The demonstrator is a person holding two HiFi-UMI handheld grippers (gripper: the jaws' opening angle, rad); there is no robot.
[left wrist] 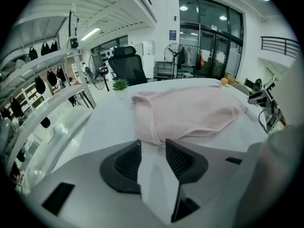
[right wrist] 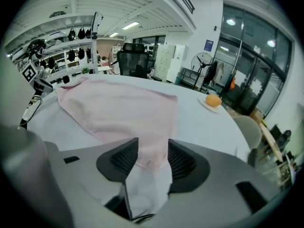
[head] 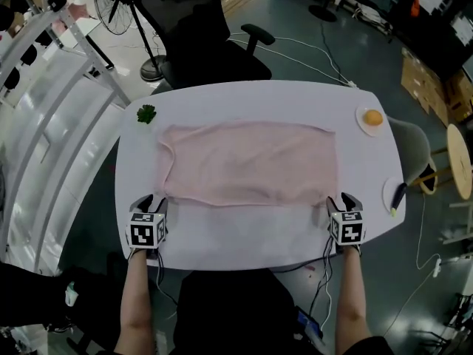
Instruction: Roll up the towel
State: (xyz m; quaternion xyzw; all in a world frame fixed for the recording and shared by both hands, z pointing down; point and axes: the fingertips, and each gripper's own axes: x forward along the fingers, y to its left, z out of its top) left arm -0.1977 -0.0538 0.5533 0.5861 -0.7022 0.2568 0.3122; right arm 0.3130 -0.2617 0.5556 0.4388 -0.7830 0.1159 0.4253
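Note:
A pale pink towel [head: 251, 161] lies spread flat on the white table [head: 244, 231]. My left gripper [head: 151, 200] sits at the towel's near left corner and my right gripper [head: 341, 200] at its near right corner. In the left gripper view the jaws [left wrist: 153, 148] stand apart, with the towel [left wrist: 190, 108] ending in a corner right at their tips and bare table in the gap. In the right gripper view the towel [right wrist: 118, 108] reaches in between the parted jaws [right wrist: 153, 151], and the pads do not press on it.
A small green sprig [head: 146, 113] lies at the table's far left. An orange on a white plate [head: 373, 117] sits at the far right, and a second plate with a pen-like thing [head: 395, 196] at the right edge. A black office chair [head: 211, 43] stands behind the table.

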